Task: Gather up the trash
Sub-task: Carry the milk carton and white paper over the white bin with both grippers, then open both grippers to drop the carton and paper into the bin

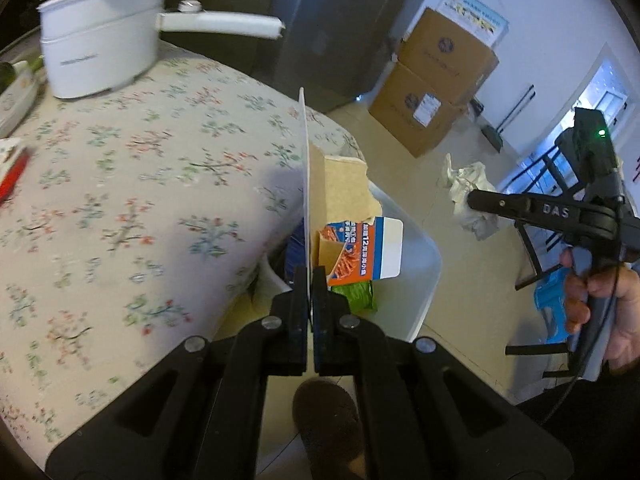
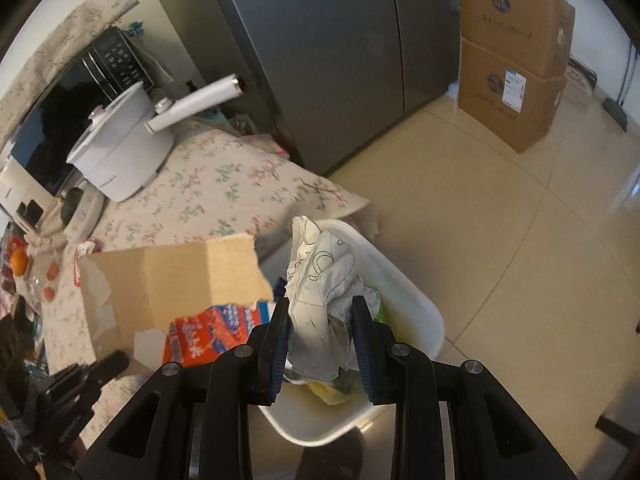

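My left gripper (image 1: 309, 276) is shut on a torn piece of brown cardboard (image 1: 340, 188), seen edge-on, held over the white trash bin (image 1: 424, 264) beside the table. The same cardboard (image 2: 176, 276) shows flat in the right wrist view. My right gripper (image 2: 322, 308) is shut on a crumpled white paper (image 2: 320, 292) with black line drawings, held above the bin (image 2: 408, 304). It also shows in the left wrist view (image 1: 472, 196). Inside the bin lie an orange and blue package (image 1: 360, 252) and a green wrapper (image 1: 358, 296).
A table with a floral cloth (image 1: 140, 184) holds a white electric pot (image 1: 100, 40) with a long handle. A grey fridge (image 2: 320, 52) and two stacked cardboard boxes (image 2: 516, 60) stand on the tiled floor. Fruit and clutter (image 2: 24, 264) lie at the table's left.
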Demonstrator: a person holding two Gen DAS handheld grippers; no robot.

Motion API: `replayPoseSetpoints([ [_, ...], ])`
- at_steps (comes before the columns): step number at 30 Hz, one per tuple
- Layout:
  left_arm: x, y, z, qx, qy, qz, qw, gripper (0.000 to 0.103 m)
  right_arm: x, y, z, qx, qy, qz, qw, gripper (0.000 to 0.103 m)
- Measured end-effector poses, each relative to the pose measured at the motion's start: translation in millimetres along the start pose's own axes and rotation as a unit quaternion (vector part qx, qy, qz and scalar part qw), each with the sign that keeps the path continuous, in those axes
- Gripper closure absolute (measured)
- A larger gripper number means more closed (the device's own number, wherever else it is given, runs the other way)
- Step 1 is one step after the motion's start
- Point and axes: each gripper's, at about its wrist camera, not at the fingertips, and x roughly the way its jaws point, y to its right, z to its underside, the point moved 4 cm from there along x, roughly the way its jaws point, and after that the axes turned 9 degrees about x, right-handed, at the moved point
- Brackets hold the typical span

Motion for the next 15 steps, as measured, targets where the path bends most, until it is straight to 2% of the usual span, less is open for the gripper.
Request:
replayPoseSetpoints([
  [6,27,10,6,0.013,-0.026,0.011,0.9995,0.101,1,10,1,0.008,-0.002,0.008,1.0,0.072],
  [10,25,10,10,0.026,-0.028,0.016,0.9991,0.099,6,9,4,0.003,-0.008,0.016,1.0,0.072],
  [11,24,10,9,0.027,-0.027,0.015,0.9992,0.089,8,9,5,0.001,-0.011,0.018,1.0,0.072],
  [12,19,8,9,0.028,-0.025,0.013,0.9992,0.074,9,8,5,0.0,-0.013,0.02,1.0,0.072],
  [14,10,2,7,0.028,-0.017,0.003,0.9995,0.054,11,6,6,0.0,-0.016,0.022,1.0,0.071],
  [15,3,-2,6,0.028,-0.008,-0.003,0.9996,0.05,12,6,6,0.0,-0.018,0.021,1.0,0.071],
])
